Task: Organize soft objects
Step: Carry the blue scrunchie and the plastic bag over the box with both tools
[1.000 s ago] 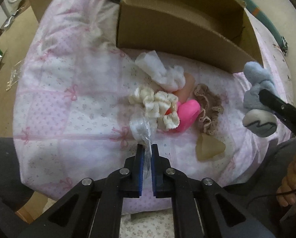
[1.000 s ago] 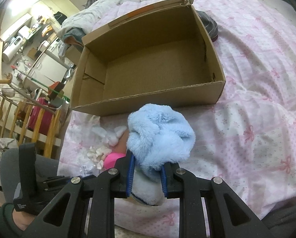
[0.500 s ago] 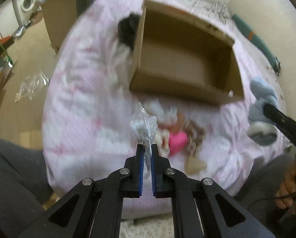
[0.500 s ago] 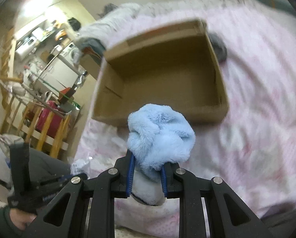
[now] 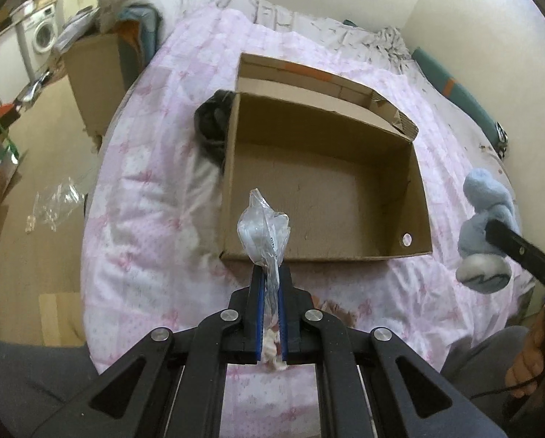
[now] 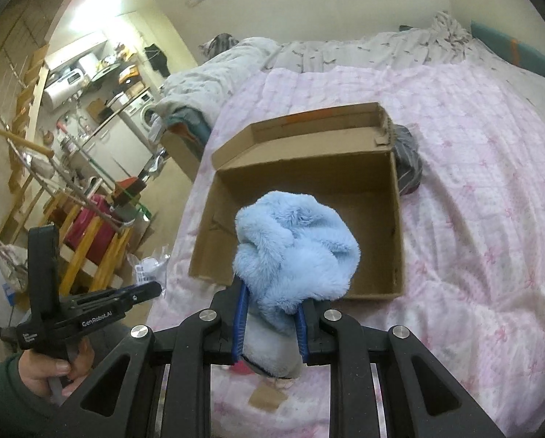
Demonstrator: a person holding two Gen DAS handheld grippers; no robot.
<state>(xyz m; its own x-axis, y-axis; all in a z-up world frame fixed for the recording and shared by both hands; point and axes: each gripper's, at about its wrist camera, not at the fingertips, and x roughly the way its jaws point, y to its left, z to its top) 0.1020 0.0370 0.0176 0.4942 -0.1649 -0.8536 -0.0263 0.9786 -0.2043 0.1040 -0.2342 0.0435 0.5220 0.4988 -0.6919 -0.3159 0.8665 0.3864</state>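
Held above open cardboard box [image 5: 323,197]: crinkly plastic-wrapped bundle [image 5: 263,233] pinched in left gripper [image 5: 269,292], jaws nearly shut; fluffy blue plush [image 6: 294,252], likely light and squashy, clamped mid-body in right gripper [image 6: 269,314]

The bedspread [image 5: 155,168] is pale pink and white patchwork with small dots and pink bows. The cardboard box [image 5: 323,189] is plain brown, with an orange strip along its far flap. The fluffy sock [image 6: 294,252] is light blue, its toe whitish with a dark squiggle. The plastic packet [image 5: 263,233] is clear. Both tongs are black with blue pads [image 6: 240,321].
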